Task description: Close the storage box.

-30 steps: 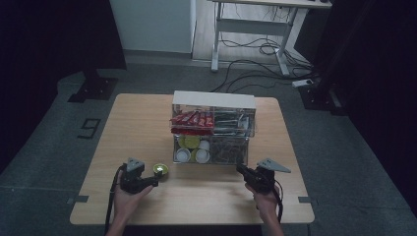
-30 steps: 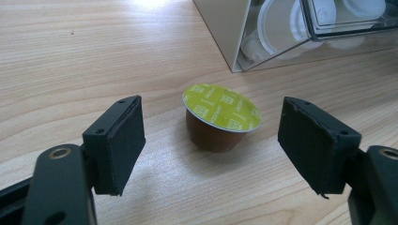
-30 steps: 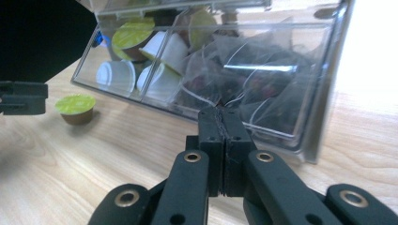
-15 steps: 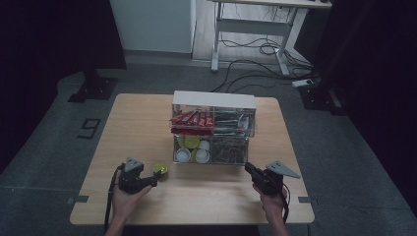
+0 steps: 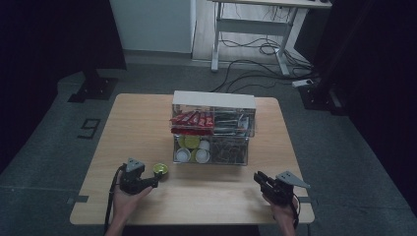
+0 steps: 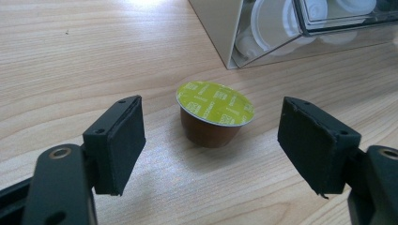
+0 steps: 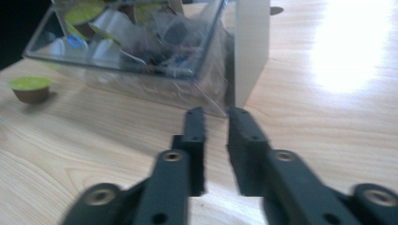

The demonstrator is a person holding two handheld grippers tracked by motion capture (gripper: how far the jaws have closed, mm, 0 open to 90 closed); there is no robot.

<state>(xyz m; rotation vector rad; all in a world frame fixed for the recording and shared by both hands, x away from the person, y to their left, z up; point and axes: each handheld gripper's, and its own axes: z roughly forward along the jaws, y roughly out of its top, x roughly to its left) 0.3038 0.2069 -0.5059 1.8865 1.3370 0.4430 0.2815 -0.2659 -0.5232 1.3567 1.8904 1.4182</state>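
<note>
left gripper (image 6: 211, 145) jaws apart around the green-lidded capsule (image 6: 213, 112), which stands on the table (image 5: 147, 128) at seven o'clock from the clear organizer (image 5: 212, 129). i'd centre, then squeeze gently. right gripper (image 7: 216, 122) just opening, empty.

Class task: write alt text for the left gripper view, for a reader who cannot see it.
A brown coffee capsule with a green foil lid stands upright on a wooden table, between the open black jaws of the left tool, untouched. Behind it is a clear organiser's corner holding white capsules.
</note>
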